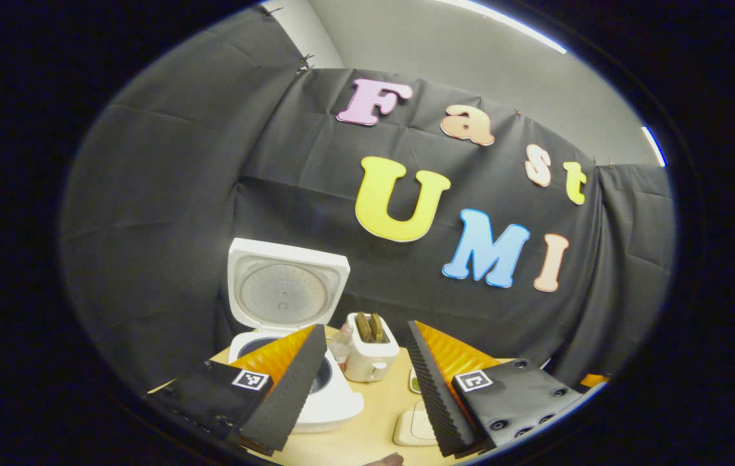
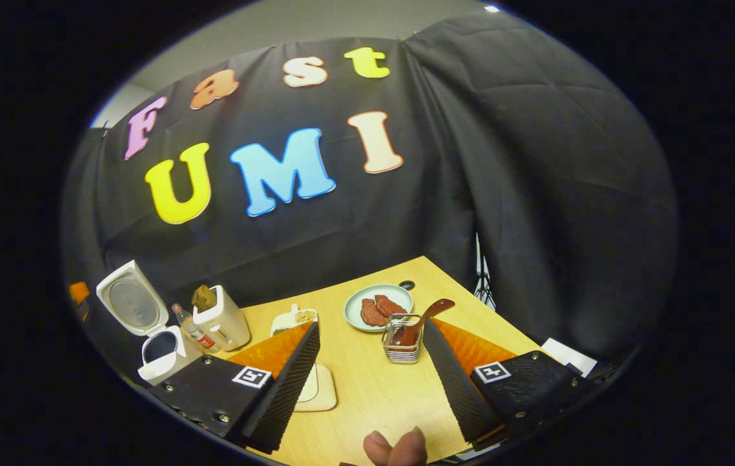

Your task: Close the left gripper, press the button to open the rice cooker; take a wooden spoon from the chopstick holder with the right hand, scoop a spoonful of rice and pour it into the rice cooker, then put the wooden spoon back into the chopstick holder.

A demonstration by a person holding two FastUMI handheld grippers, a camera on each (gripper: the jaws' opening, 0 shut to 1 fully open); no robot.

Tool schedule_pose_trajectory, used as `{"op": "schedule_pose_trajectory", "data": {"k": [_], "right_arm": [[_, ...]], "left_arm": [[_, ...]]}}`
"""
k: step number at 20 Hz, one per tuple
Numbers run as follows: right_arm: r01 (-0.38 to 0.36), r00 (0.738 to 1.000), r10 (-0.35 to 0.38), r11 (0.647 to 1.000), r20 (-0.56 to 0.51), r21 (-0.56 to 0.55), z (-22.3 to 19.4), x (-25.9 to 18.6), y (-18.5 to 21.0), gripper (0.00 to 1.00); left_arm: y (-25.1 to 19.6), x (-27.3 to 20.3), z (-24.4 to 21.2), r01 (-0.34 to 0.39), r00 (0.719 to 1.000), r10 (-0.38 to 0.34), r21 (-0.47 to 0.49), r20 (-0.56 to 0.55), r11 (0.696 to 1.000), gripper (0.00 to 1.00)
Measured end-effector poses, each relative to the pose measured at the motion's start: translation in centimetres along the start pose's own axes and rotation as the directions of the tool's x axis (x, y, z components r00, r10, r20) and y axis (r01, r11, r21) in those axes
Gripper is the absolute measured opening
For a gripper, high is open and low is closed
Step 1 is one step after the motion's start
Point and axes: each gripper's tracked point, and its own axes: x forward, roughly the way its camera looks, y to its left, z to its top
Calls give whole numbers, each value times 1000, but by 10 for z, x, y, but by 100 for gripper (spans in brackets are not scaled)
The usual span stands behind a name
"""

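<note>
Left gripper view: left gripper (image 1: pixel 364 362) wide open, empty; rice cooker (image 1: pixel 315 388) behind left finger, lid (image 1: pixel 286 285) up. Right gripper view: right gripper (image 2: pixel 370 353) spread wide, empty; wooden spoon (image 2: pixel 422 318) in chopstick holder (image 2: pixel 403 340), apparently leaning right; rice cooker far left.

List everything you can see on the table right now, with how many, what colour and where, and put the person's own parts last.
rice cooker: one, white, lid up, far left of the table
toaster: one, white, bread in it, right of the rice cooker
bottle: one, clear with a red label, between rice cooker and toaster
plate: one, pale green, holding reddish-brown food, far side
chopstick holder: one, metal wire, in front of the plate
wooden spoon: one, brown, standing in the chopstick holder
table: one, light wood
left hand-held gripper: one, open
right hand-held gripper: one, open
fingers: two fingertips, bottom edge
</note>
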Motion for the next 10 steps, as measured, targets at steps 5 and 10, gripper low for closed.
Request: {"op": "schedule_pose_trajectory", "data": {"k": [5, 10], "right_arm": [[-44, 999, 43, 997, -25, -63, -5, -35, 25, 98], [-43, 998, 37, 993, -52, -112, -17, -50, 28, 98]], "left_arm": [[40, 75, 40, -87, 993, 88, -14, 75, 996, 94], [65, 140, 77, -139, 980, 142, -26, 141, 990, 82]]}}
